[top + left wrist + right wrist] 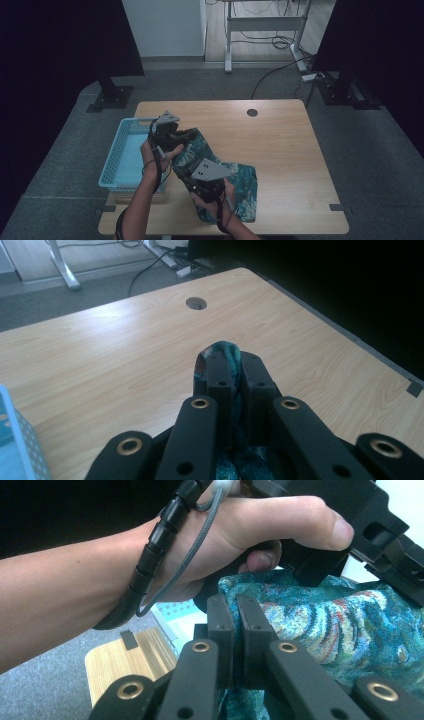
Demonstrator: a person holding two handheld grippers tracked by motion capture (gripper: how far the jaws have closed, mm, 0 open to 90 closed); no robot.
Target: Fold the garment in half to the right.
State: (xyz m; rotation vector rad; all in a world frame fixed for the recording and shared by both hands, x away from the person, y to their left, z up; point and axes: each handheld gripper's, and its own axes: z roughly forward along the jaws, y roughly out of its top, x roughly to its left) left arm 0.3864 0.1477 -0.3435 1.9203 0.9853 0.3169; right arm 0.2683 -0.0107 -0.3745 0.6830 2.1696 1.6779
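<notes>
A teal patterned cloth (243,181) lies partly on the wooden table (280,150) and is lifted at its left side. My left gripper (186,135) is shut on an edge of the cloth, which pokes up between the jaws as a fold of cloth (223,351). My right gripper (192,176) is shut on another edge of the cloth (320,625), nearer the table's front. In the right gripper view the person's left hand (240,535) holds the other gripper just above the cloth.
A light blue perforated basket (125,157) stands at the table's left edge, beside the left hand. A round cable hole (252,112) sits near the table's far edge. Dark screens and a desk frame stand beyond the table.
</notes>
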